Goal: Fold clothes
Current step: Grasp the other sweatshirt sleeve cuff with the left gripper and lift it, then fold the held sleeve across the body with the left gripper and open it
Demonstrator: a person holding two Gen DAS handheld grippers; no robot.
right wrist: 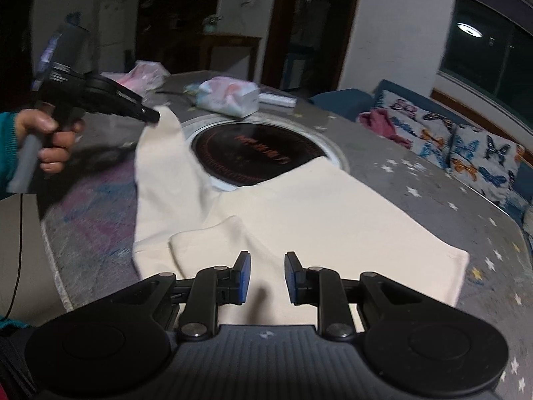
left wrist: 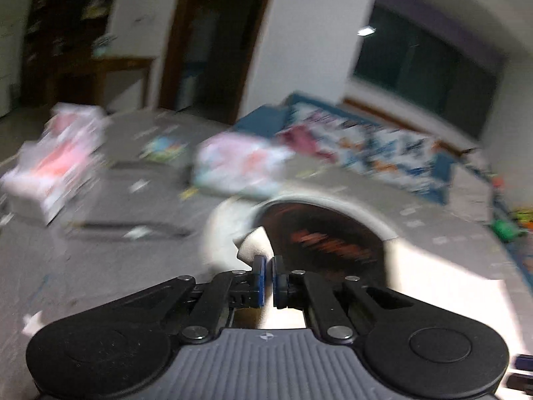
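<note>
A cream garment (right wrist: 299, 220) lies spread on the grey star-patterned table (right wrist: 416, 173). It partly covers a round black cooktop (right wrist: 256, 153). In the right wrist view my left gripper (right wrist: 155, 115), held by a hand (right wrist: 50, 140), pinches the tip of a cream sleeve (right wrist: 166, 153) lifted at the left. The blurred left wrist view shows my left gripper (left wrist: 268, 276) shut on a fold of cream cloth (left wrist: 253, 246) above the cooktop (left wrist: 326, 236). My right gripper (right wrist: 265, 278) hovers open over the garment's near part, nothing between its fingers.
Plastic-wrapped packs (right wrist: 230, 95) and a pink bag (right wrist: 143, 75) lie at the table's far side. A sofa with butterfly cushions (right wrist: 466, 153) runs along the right. A dark wooden table (right wrist: 230, 46) and doorway stand behind. A black cable (right wrist: 18, 250) hangs at the left.
</note>
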